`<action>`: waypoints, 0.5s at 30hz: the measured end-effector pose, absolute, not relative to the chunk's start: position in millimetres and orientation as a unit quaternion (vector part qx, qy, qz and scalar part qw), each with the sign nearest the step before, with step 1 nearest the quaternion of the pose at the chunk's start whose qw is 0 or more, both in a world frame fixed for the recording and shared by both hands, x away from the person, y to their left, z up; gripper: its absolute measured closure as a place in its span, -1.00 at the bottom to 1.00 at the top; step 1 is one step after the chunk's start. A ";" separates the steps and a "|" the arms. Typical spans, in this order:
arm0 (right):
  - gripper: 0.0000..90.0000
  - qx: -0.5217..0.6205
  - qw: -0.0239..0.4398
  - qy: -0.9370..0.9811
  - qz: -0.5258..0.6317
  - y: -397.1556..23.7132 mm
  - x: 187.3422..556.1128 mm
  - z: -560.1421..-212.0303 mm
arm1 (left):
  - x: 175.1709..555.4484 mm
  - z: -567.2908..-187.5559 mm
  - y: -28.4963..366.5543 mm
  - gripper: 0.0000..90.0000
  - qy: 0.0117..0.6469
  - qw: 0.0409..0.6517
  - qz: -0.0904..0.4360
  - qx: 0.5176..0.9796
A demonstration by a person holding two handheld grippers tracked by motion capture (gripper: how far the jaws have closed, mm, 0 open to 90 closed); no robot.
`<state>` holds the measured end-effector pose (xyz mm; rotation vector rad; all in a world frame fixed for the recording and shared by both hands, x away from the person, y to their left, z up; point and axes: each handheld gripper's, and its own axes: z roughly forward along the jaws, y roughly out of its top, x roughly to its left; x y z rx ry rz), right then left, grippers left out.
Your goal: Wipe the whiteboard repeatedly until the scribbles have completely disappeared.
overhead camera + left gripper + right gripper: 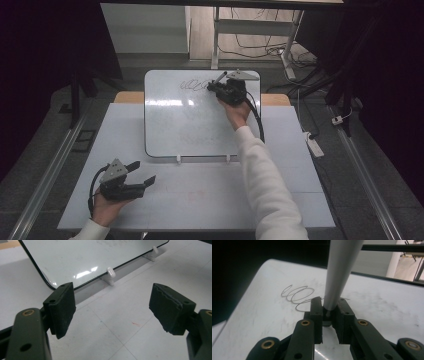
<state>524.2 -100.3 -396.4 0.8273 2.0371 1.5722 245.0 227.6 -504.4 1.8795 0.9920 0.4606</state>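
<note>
Whiteboard (pixel 190 125) scribbles (pixel 194 85), marker (pixel 338 277) in right gripper (pixel 329 311)

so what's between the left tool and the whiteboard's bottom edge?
Only bare table in the high view. The left tool rests open short of the whiteboard, whose two white clips show in the left gripper view.

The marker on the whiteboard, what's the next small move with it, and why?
Probably carry the marker a little further along the whiteboard to add another loop. The right gripper is shut on it, its tip sits at the end of the scribbled loops, and bare board lies beside them. The left gripper rests open, apart.
</note>
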 end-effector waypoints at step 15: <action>0.73 0.285 0.184 0.746 0.573 -84.5 529.6 -395.8 | 243.7 -504.0 227.3 -0.51 0.402 0.463 0.189 0.767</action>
